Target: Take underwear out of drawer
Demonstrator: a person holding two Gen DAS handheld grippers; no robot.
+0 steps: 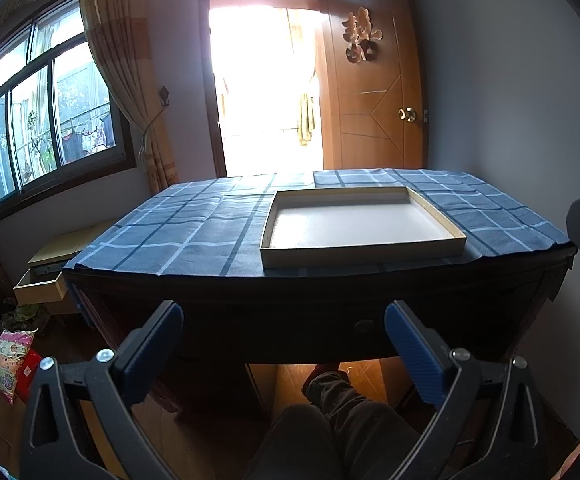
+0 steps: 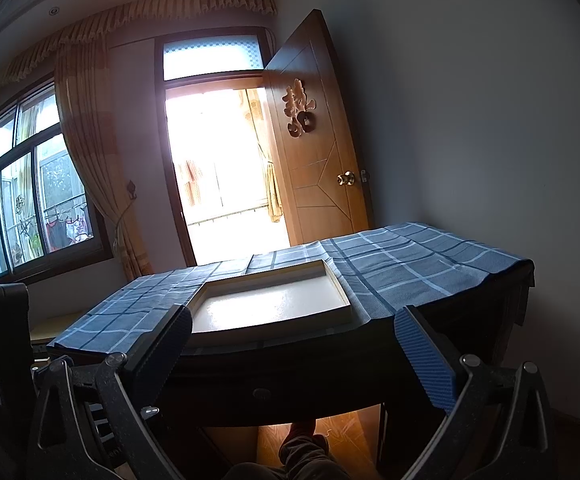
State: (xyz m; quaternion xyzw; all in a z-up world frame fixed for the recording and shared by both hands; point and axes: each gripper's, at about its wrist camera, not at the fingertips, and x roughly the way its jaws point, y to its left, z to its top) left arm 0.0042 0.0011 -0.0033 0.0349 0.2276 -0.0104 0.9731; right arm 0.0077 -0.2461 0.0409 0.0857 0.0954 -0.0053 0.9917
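A dark wooden desk stands before me with a closed front drawer (image 1: 321, 328) that has a small round knob (image 1: 363, 326); the knob also shows in the right wrist view (image 2: 262, 394). No underwear is in view. My left gripper (image 1: 284, 320) is open and empty, held in front of the drawer face. My right gripper (image 2: 293, 328) is open and empty, at the desk's front edge, a little higher. A shallow white tray (image 1: 363, 258) with a wooden rim lies on the blue checked cloth (image 1: 170, 232) on the desk top.
A person's leg (image 1: 329, 412) reaches under the desk. A small side drawer (image 1: 40, 286) stands open at the left, with bags (image 1: 6, 364) on the floor beside it. An open wooden door (image 1: 373, 92), a window (image 1: 38, 128) and curtain stand behind.
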